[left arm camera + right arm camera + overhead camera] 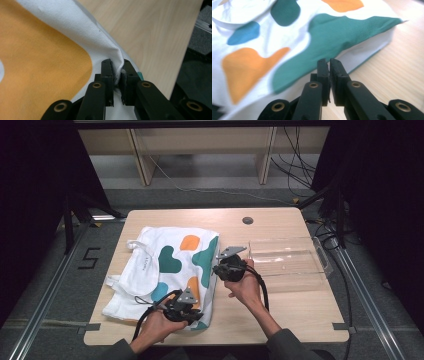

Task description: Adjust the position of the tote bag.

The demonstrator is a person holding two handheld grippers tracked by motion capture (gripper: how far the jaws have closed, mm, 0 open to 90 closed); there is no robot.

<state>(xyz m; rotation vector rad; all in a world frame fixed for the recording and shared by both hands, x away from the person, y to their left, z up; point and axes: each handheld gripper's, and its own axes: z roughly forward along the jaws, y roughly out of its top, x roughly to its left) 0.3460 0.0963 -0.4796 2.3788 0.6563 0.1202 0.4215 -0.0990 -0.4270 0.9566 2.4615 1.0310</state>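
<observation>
Two grippers work at one cloth bag (165, 270) on our pale wooden table (280, 315). Farthest left, the bag's loose handles (131, 244) spill toward the table's left edge, and a folded white flap (141, 269) lies on top of the bag. The bag itself is white woven cotton, printed with rounded blobs of orange, dark green and blue, and it lies flat but rumpled across the left half of the table. At its near right corner our left gripper (117, 75) has its black jaws pressed onto a raised fold of the white cloth, a thin ridge of fabric pinched between the pads, just beside an orange patch. Moving right, our right gripper (329, 65) sits at the bag's right edge, where a green patch meets the white hem; its jaws are nearly together with only a slim gap, and we see no cloth between them. Beyond it, a clear plastic tray (320, 265) with straight walls stands near the table's right edge. Bare wood lies open in front of the tray and along the near edge.
</observation>
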